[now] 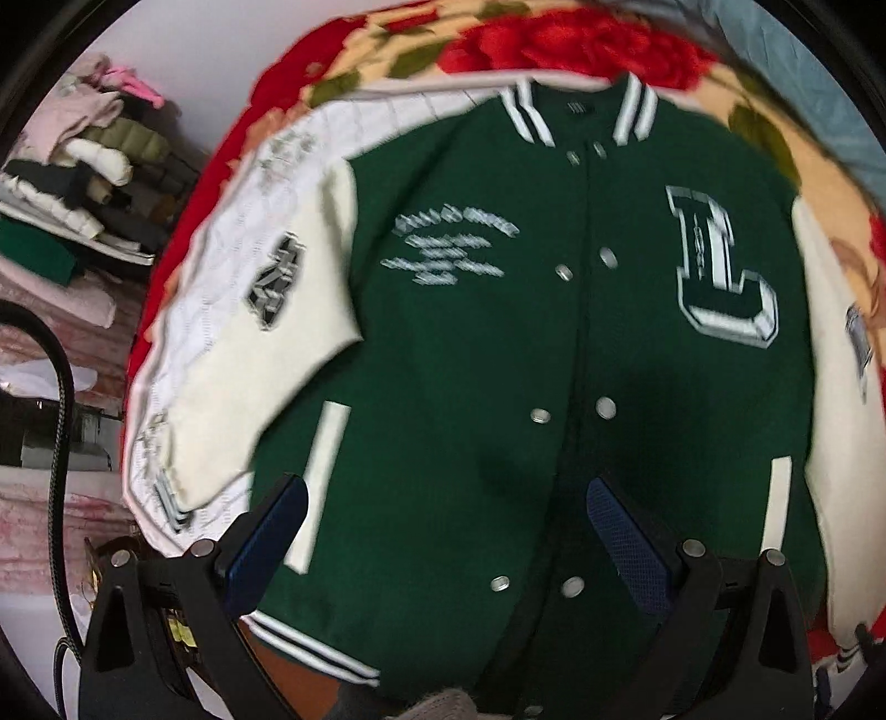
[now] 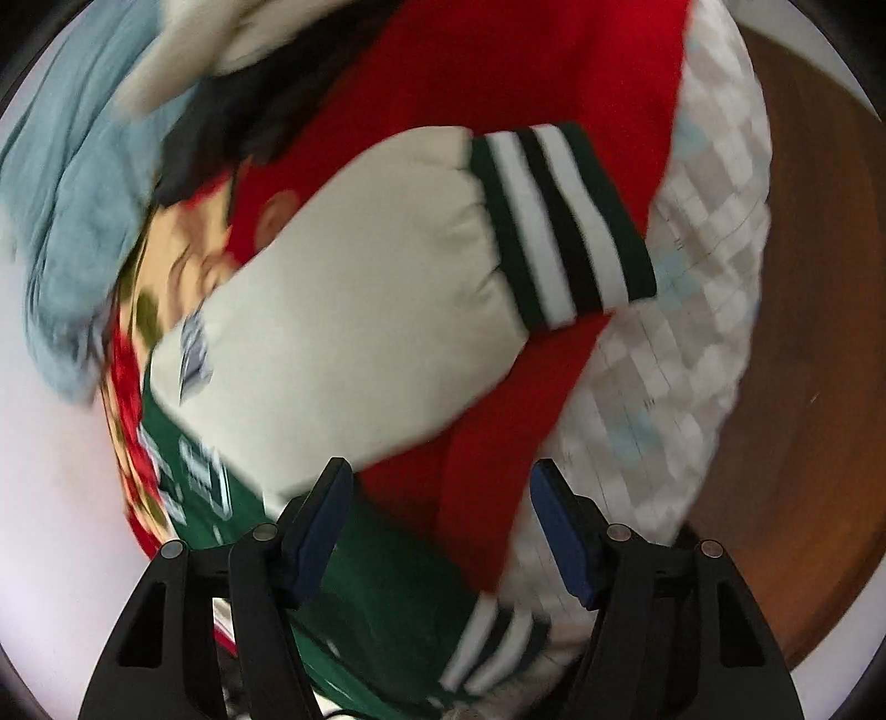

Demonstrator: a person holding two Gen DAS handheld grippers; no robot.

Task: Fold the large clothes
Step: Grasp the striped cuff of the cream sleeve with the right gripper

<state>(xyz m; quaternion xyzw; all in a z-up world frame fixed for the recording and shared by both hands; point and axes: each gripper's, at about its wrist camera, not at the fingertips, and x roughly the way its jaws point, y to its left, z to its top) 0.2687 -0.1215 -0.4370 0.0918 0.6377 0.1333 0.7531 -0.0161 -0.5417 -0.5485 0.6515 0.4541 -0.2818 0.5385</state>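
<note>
floral blanket (image 1: 581, 44), both fingers (image 1: 626, 531) spread above jacket (image 1: 470, 360)

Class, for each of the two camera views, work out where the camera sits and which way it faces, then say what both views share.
Left wrist: mounted behind the left gripper, looking along its open fingers over the green jacket lying front-up, collar farthest away; only the gripper's own fingers show.
Right wrist: mounted behind the right gripper, also open, looking down at the jacket's cream sleeve and striped cuff on the red floral blanket; only the gripper's fingers show.
Shared: the same jacket and blanket; the images are motion-blurred.
</note>
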